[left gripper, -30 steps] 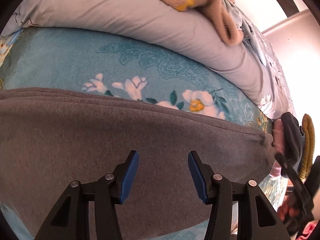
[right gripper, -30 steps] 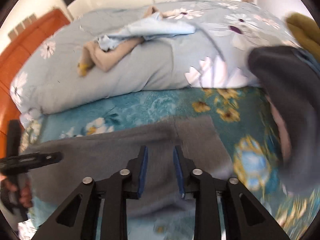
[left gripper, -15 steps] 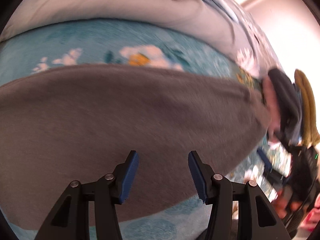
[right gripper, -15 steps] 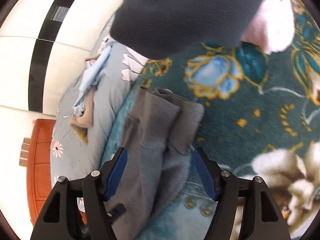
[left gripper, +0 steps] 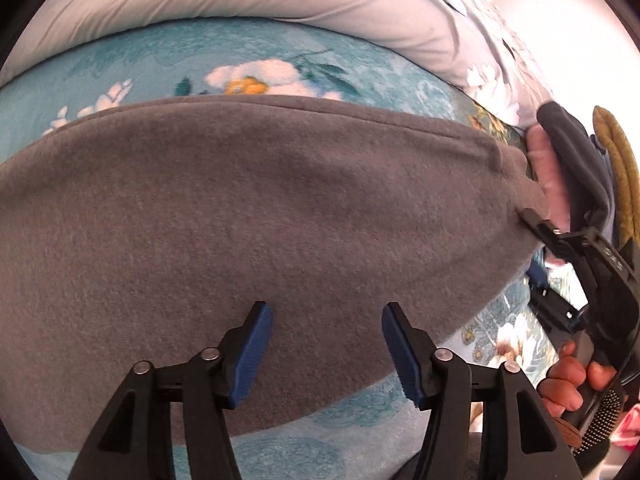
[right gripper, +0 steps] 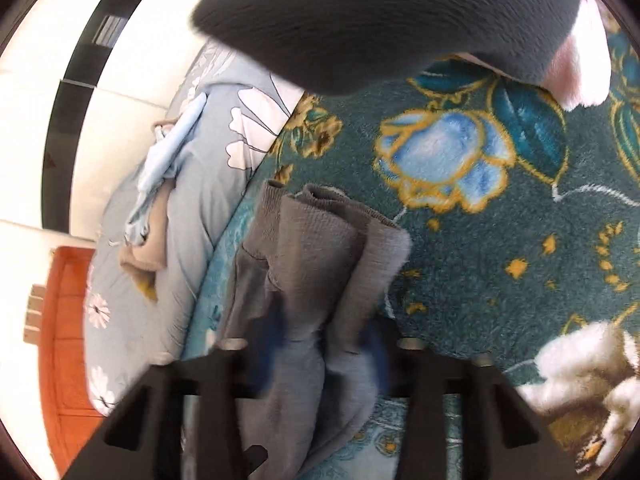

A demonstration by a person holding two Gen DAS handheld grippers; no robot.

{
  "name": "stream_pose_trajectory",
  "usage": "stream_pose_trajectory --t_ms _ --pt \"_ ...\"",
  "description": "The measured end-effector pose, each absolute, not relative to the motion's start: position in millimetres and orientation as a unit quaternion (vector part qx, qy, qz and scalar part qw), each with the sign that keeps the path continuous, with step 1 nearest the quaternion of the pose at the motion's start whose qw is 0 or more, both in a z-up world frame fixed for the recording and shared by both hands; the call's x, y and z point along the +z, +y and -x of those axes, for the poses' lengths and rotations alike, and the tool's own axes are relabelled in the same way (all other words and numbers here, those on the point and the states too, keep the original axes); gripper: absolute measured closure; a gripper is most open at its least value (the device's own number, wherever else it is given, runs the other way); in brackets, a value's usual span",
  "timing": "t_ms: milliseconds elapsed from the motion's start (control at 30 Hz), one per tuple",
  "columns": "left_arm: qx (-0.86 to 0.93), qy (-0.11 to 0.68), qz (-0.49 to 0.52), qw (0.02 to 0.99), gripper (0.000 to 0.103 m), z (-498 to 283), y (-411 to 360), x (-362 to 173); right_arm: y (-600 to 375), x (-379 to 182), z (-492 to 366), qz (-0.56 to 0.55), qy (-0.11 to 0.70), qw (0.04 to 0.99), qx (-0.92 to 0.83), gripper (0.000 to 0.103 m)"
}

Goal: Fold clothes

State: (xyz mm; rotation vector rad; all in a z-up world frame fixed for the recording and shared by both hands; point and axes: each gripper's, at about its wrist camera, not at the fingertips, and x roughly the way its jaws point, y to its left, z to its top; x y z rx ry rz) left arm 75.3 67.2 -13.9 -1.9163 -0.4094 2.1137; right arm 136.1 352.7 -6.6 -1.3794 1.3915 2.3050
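Left gripper (left gripper: 326, 344): jaws wide apart, empty, over the grey fleece garment (left gripper: 260, 220). Right gripper (right gripper: 320, 352): jaws blurred, apart, straddling the garment's bunched cuff end (right gripper: 320, 240), visible only in its view.

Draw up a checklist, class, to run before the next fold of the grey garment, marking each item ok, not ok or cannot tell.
1. Left gripper open over the garment: ok.
2. Right gripper closed on the garment's end: cannot tell, its fingers are blurred.
3. Garment's far edge lies straight: ok.
4. Garment's end flat: not ok, it is bunched in folds.
5. Dark pile clear of the garment: ok.
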Motion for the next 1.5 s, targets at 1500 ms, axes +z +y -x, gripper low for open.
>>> stream_pose_trajectory --t_ms 1500 --pt "0.725 -0.507 0.461 -0.071 0.040 -242 -281 -4 -101 48 -189 0.570 -0.125 -0.371 0.722 0.068"
